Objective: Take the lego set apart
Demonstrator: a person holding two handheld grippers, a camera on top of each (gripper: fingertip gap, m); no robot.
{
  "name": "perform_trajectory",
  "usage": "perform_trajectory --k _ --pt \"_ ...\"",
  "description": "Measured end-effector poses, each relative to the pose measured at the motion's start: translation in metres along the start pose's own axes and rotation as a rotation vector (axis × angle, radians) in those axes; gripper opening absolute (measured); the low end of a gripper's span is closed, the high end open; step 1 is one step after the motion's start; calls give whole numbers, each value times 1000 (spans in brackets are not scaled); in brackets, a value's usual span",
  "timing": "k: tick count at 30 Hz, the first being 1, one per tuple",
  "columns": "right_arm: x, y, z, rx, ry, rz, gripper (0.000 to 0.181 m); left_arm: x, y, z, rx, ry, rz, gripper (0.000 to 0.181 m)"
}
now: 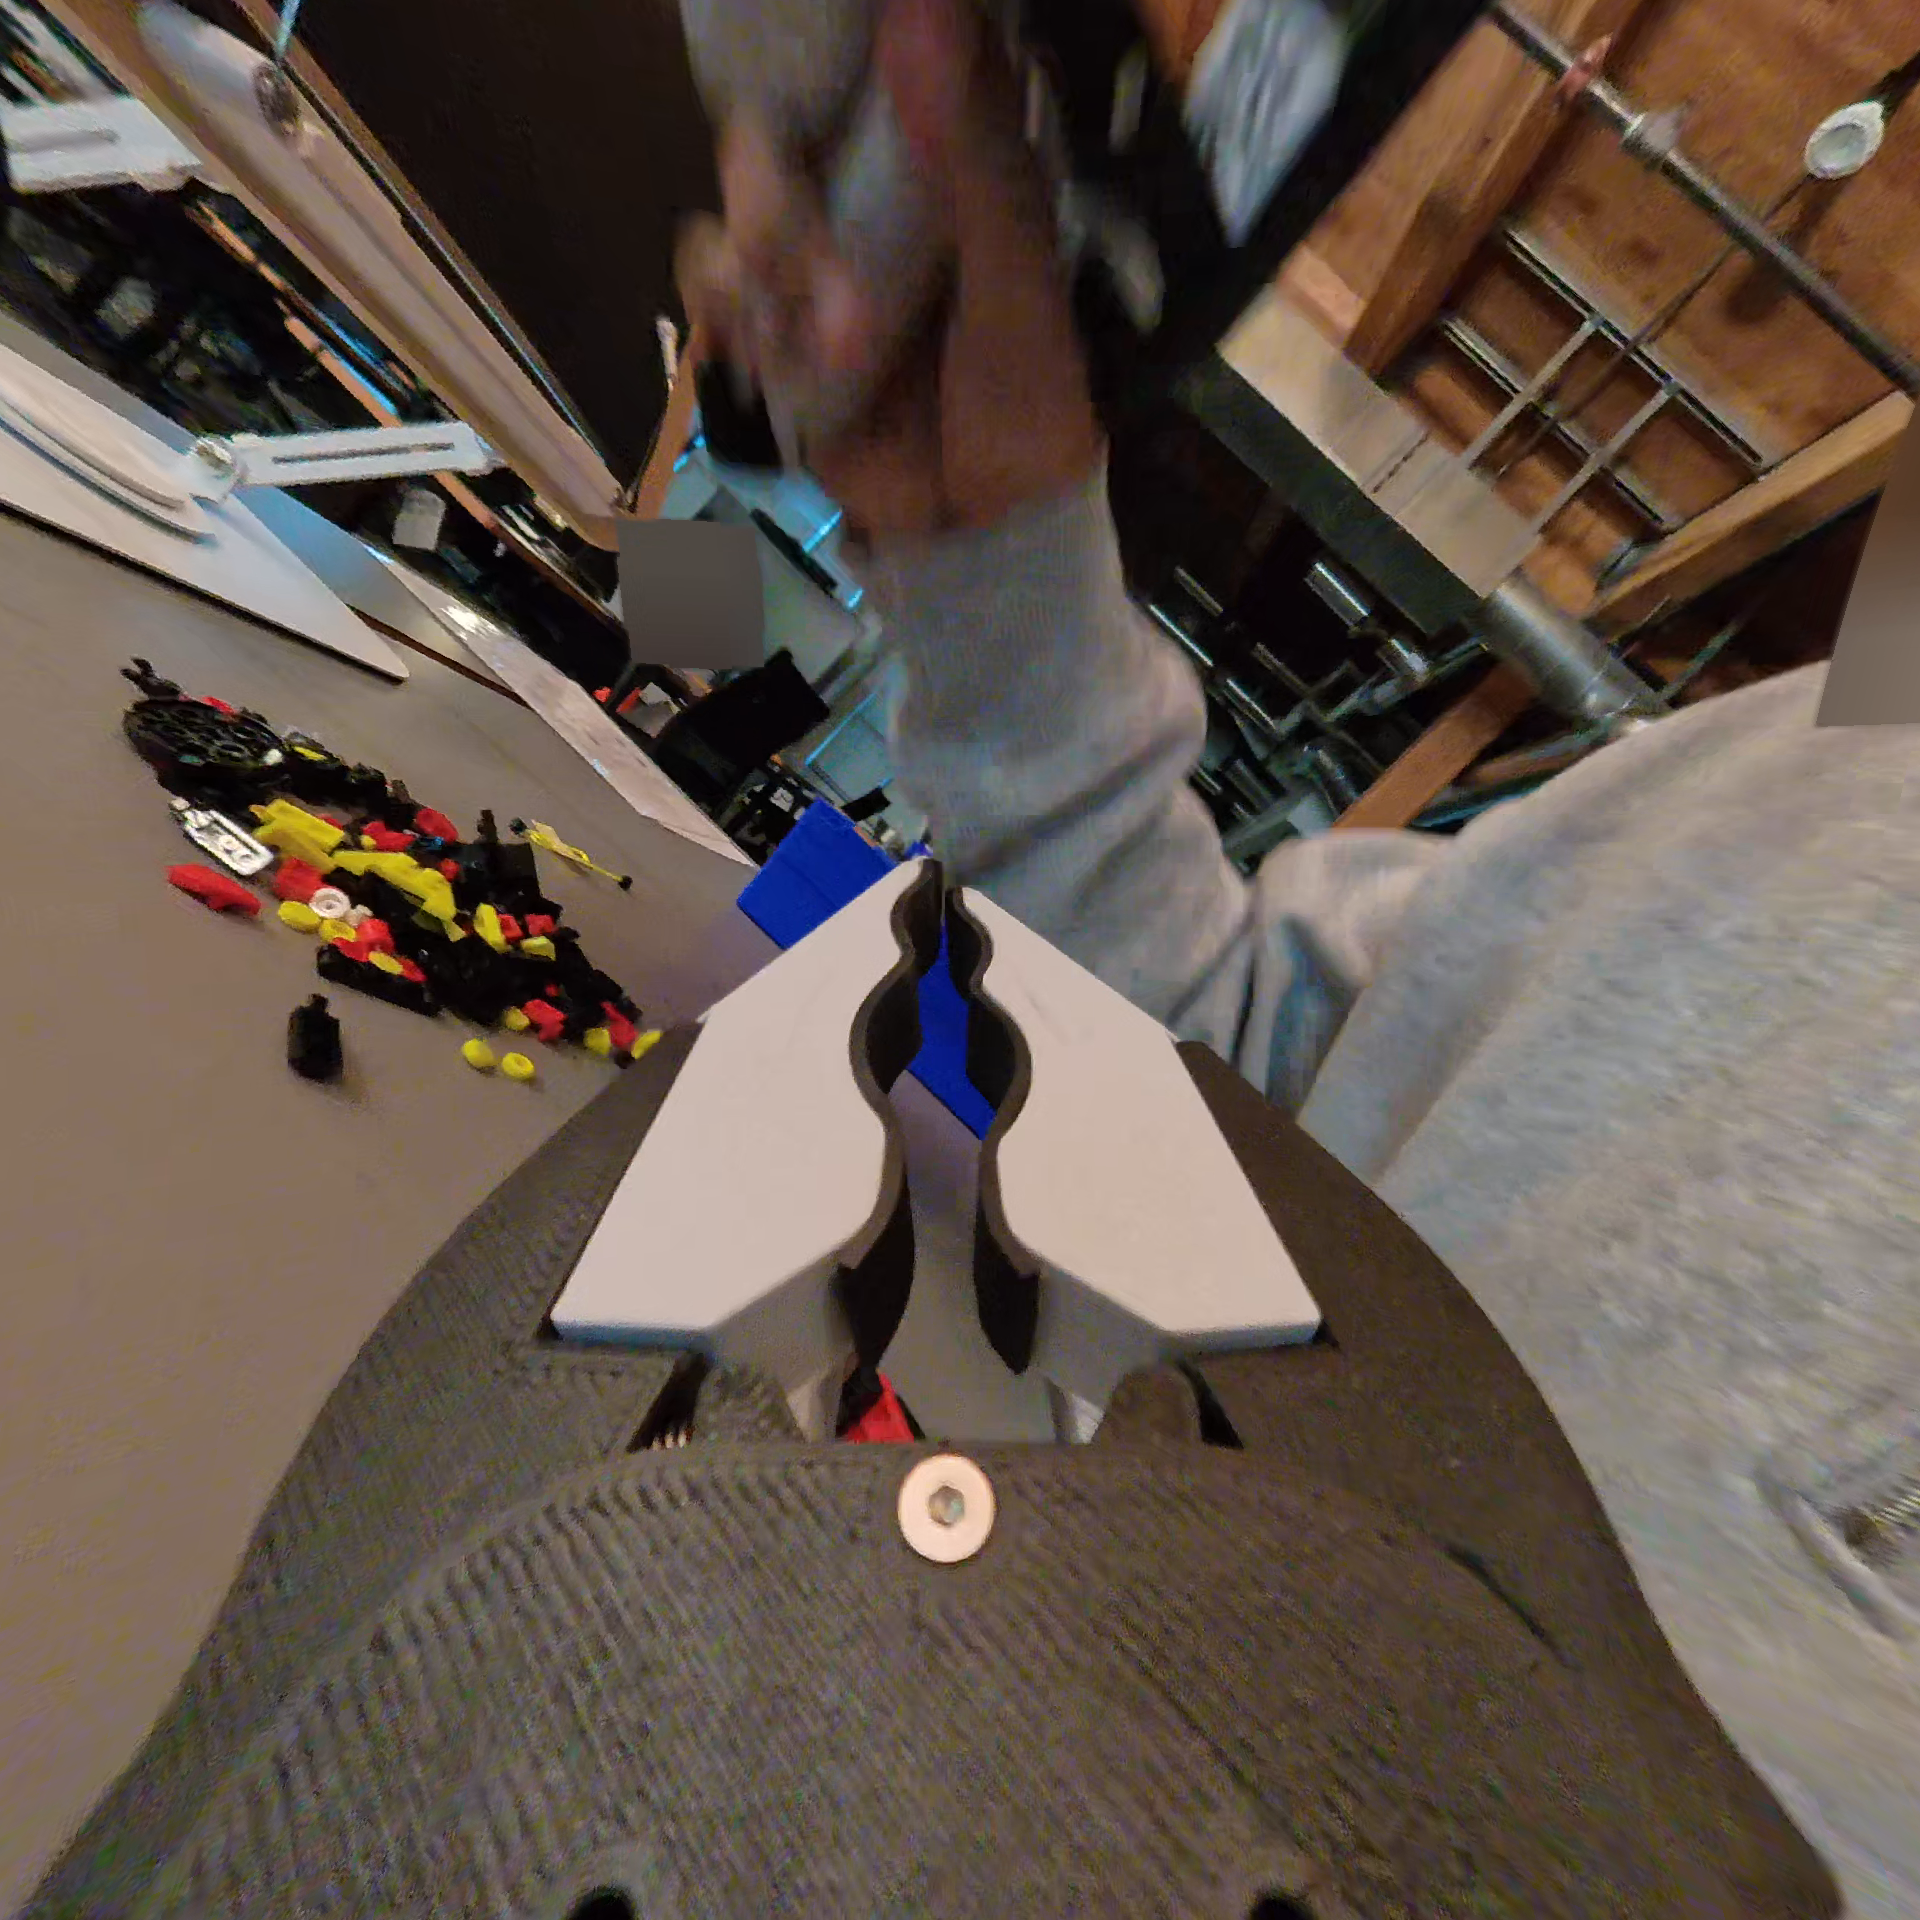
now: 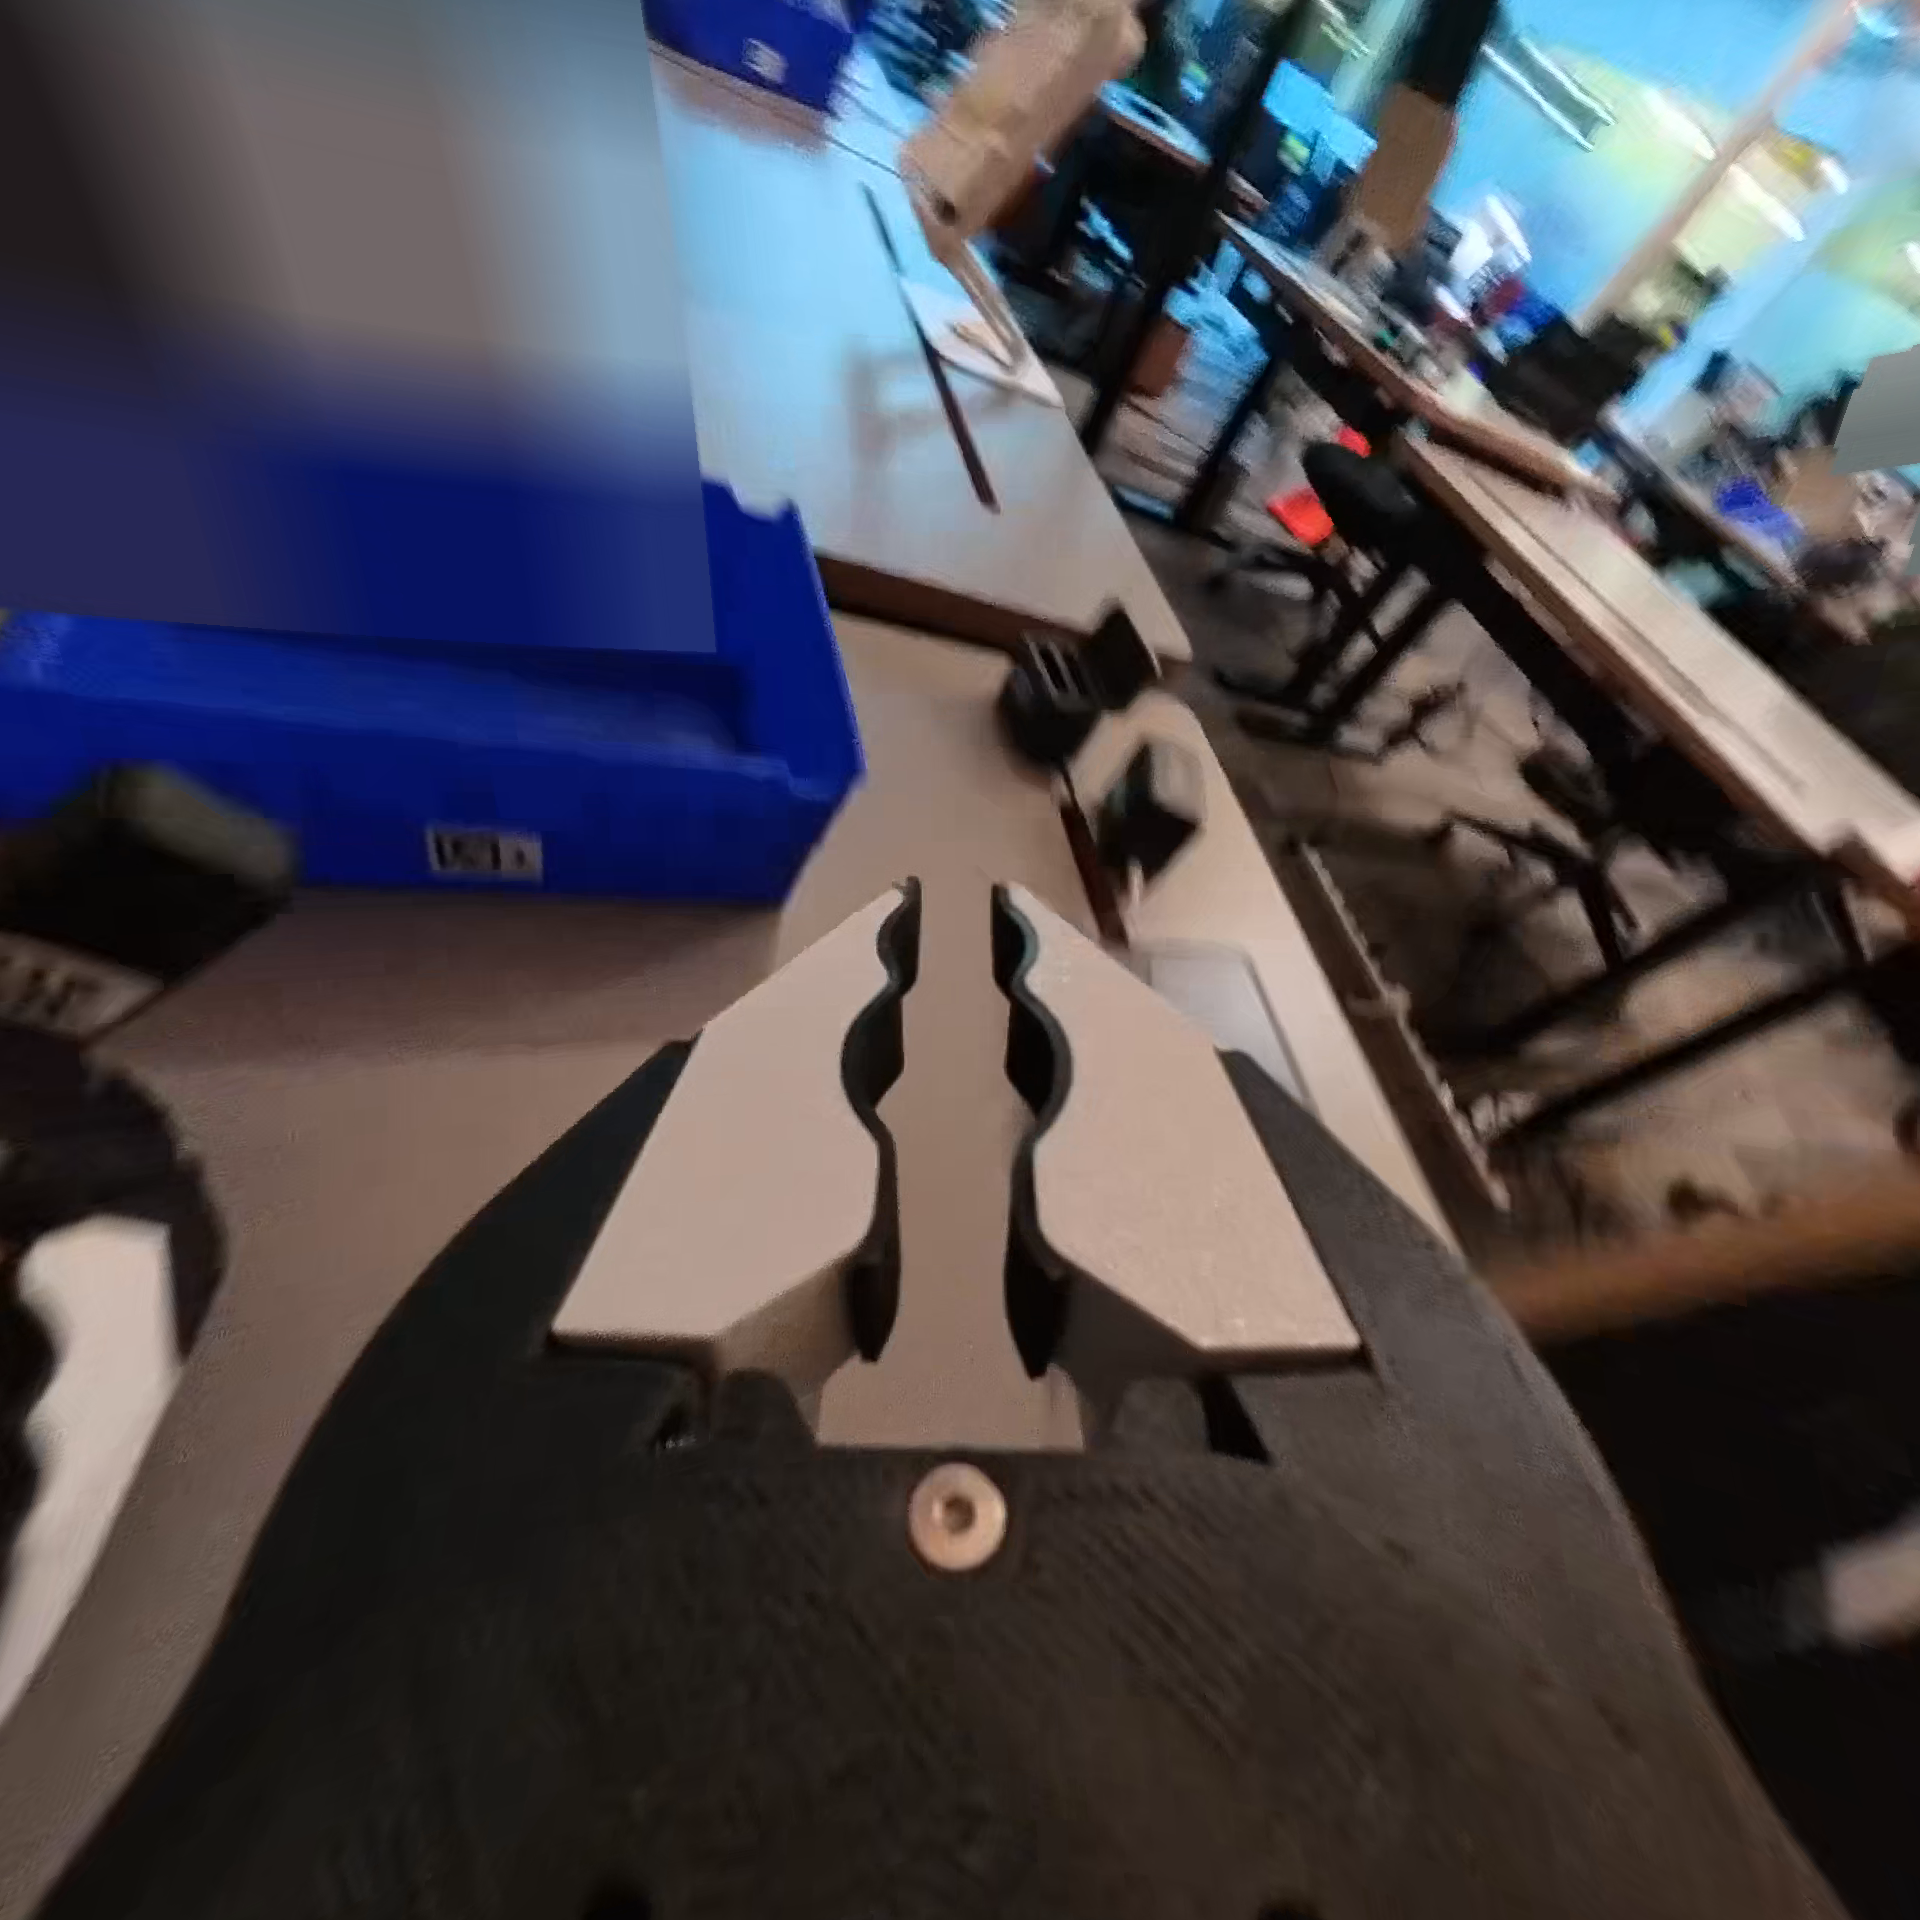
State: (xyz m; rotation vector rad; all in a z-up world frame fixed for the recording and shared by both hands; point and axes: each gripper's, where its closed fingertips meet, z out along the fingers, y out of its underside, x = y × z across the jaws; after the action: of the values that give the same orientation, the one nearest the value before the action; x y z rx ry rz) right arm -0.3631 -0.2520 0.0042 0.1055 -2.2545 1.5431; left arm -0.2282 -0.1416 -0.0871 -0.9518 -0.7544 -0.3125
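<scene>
My left gripper [image 1: 940, 883] is lifted off the table [image 1: 208, 1195] and tilted up toward the person's sleeve [image 1: 1039, 707], so its camera looks past the work, not at it. Its fingertips are pressed together with nothing between them at the tip; a small red piece [image 1: 878, 1415] shows low down by the finger roots, whether wedged there or lying beyond I cannot tell. The lego set lies as a heap of loose bricks [image 1: 416, 904], black, yellow and red, on the grey table well off to the left, with a black wheel part [image 1: 203, 740] at its far end and one black piece [image 1: 314, 1037] strayed just beside it. I judge the set mostly apart already, the heap serving as a drop pile kept clear of the grippers. My right gripper [image 2: 956, 894] hangs over the table edge with a narrow gap between its fingers, empty, pointing at the aisle and away from the pile. A blue bin [image 2: 416, 769] sits just left of it. Both views are smeared by motion, so fine detail is doubtful.
</scene>
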Motion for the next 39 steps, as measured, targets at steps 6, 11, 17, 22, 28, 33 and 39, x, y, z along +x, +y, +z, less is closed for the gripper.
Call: perform_trajectory --k 6,11,17,22,28,33,39 --pt "44 -19 132 -364 -257 -242 6 20 9 1 -100 16 94 0" --pt "109 117 168 -1059 -431 -462 7 17 4 -6 -121 -10 136 0" --pt "125 214 134 -1496 -667 -683 17 11 -9 -16 -77 1 54 1" --pt "103 218 147 -1368 -729 -615 20 8 -8 -17 -76 7 16 1" --pt "110 222 146 -1365 -735 -633 20 5 -5 -16 -89 2 -5 0" --pt "120 230 145 -1375 -721 -612 21 3 -5 -17 -90 2 -19 1" --pt "117 240 146 -1378 -742 -606 18 0 -3 -17 -96 -2 -43 1"
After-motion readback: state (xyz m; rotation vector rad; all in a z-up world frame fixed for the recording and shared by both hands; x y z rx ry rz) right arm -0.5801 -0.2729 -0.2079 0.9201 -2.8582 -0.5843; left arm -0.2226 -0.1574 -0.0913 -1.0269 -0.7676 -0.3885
